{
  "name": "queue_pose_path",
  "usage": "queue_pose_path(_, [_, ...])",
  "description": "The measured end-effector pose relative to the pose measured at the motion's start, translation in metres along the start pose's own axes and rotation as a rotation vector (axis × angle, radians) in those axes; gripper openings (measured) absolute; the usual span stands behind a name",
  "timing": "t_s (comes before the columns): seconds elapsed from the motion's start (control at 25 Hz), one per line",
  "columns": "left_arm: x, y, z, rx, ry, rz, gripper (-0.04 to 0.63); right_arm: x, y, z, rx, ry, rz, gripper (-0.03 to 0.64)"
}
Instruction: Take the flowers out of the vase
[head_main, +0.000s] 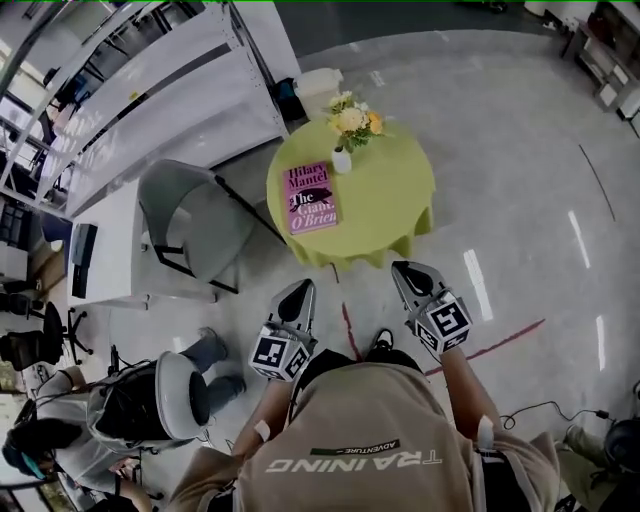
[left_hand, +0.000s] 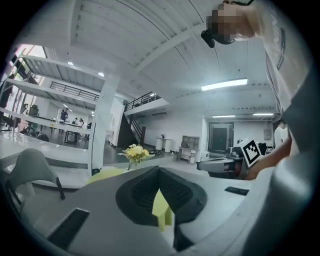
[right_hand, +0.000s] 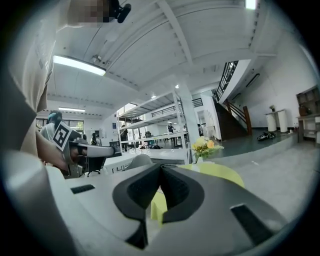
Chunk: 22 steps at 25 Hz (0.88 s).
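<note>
Yellow and orange flowers (head_main: 350, 121) stand in a small white vase (head_main: 341, 160) at the far edge of a round table with a yellow-green cloth (head_main: 390, 195). A pink book (head_main: 311, 198) lies on the cloth to the vase's near left. Both grippers hover side by side over the floor, short of the table, pointing at it. My left gripper (head_main: 301, 288) has its jaws together and empty. My right gripper (head_main: 405, 268) is shut too, holding nothing. The flowers (left_hand: 134, 152) show far ahead in the left gripper view, and the flowers (right_hand: 204, 146) likewise in the right gripper view.
A grey chair (head_main: 190, 225) stands left of the table, next to a white desk (head_main: 110, 250). A white bin (head_main: 318, 88) sits behind the table. A person (head_main: 150, 400) sits at the lower left. Red tape lines (head_main: 490, 345) mark the floor.
</note>
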<state>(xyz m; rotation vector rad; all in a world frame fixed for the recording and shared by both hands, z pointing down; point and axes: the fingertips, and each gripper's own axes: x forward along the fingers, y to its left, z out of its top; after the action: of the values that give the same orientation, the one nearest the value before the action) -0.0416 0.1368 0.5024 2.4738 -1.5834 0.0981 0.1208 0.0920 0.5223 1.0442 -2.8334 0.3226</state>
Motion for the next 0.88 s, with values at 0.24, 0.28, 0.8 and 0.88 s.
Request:
queue_pose_path(0.24, [0.045, 0.033, 0.004, -0.005, 0.008, 0.011, 0.006, 0.048, -0.024, -0.007, 0.02, 0.043, 0.028, 0.006])
queue_pose_path(0.28, [0.052, 0.039, 0.005, -0.002, 0.007, 0.009, 0.006, 0.056, -0.027, -0.006, 0.018, 0.049, 0.032, 0.006])
queue_pose_path(0.8, [0.151, 0.165, 0.038, 0.041, -0.04, -0.094, 0.006, 0.192, -0.087, 0.03, 0.047, 0.026, -0.155, 0.006])
queue_pose_path(0.88, [0.161, 0.183, 0.042, 0.053, -0.044, -0.114, 0.006, 0.21, -0.097, 0.032, 0.052, 0.027, -0.207, 0.006])
